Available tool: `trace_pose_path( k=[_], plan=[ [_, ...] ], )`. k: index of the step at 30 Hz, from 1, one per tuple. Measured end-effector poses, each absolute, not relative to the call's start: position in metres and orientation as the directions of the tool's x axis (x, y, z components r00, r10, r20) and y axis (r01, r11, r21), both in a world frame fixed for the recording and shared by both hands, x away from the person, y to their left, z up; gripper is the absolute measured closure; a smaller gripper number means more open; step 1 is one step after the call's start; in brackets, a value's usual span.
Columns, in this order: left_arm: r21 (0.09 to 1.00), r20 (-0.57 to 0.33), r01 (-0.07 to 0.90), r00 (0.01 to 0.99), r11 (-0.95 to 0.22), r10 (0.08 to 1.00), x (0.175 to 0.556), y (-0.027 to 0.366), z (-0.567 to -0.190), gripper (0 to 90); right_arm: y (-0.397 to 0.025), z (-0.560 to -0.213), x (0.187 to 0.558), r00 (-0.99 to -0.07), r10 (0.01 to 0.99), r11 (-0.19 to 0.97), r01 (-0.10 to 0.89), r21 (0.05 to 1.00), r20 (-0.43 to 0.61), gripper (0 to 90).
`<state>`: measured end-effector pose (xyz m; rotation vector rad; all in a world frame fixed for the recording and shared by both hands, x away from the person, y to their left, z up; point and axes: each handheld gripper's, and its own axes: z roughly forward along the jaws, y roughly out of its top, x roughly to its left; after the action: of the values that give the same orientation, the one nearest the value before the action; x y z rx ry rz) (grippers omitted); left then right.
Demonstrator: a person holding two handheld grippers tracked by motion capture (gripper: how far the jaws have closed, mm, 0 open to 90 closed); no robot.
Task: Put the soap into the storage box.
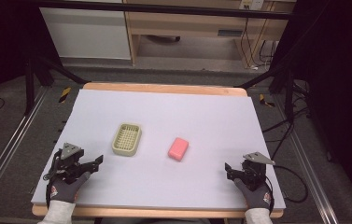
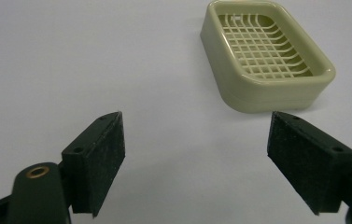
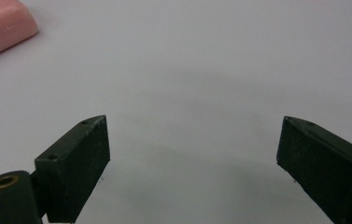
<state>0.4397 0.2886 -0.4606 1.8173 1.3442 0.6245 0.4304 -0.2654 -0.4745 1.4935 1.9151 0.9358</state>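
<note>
The pink soap bar (image 1: 178, 149) lies flat near the middle of the table (image 1: 164, 100), just right of the pale green soap dish (image 1: 127, 139) and apart from it; the dish sits upright with its slotted grid bare, so the likely work is setting the bar into it. Both things rest free, gripped by nothing. The left gripper (image 1: 100, 160) rests low at the near left, its 2 jaws spread wide and empty, aimed toward the dish. The right gripper (image 1: 227, 167) sits at the near right, jaws likewise parted and empty, pointing leftward toward the bar. Each gloved hand is held low over the table's near edge
</note>
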Motion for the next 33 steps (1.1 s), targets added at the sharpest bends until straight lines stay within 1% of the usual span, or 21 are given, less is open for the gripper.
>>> trace_pose_path(
  k=[7, 9, 23, 33],
  plan=[
    [0.816, -0.036, 0.553, 0.337, -0.167, 0.941, 0.437, 0.283, -0.459, 20.0, -0.266, -0.475, 0.43, -0.233, 0.972, 0.135, 0.603, 0.786, 0.012, 8.8],
    [0.818, -0.044, 0.552, 0.341, -0.162, 0.939, 0.437, 0.281, -0.458, 20.2, -0.266, -0.475, 0.43, -0.23, 0.973, 0.131, 0.603, 0.787, 0.014, 8.7],
    [0.821, -0.022, 0.535, 0.381, -0.201, 0.924, 0.434, 0.272, -0.453, 21.5, -0.266, -0.475, 0.43, -0.226, 0.974, 0.134, 0.603, 0.787, 0.007, 7.9],
    [0.826, -0.023, 0.522, 0.408, -0.212, 0.913, 0.431, 0.263, -0.45, 22.9, -0.265, -0.475, 0.431, -0.227, 0.974, 0.137, 0.604, 0.785, 0.004, 7.4]
  ],
)
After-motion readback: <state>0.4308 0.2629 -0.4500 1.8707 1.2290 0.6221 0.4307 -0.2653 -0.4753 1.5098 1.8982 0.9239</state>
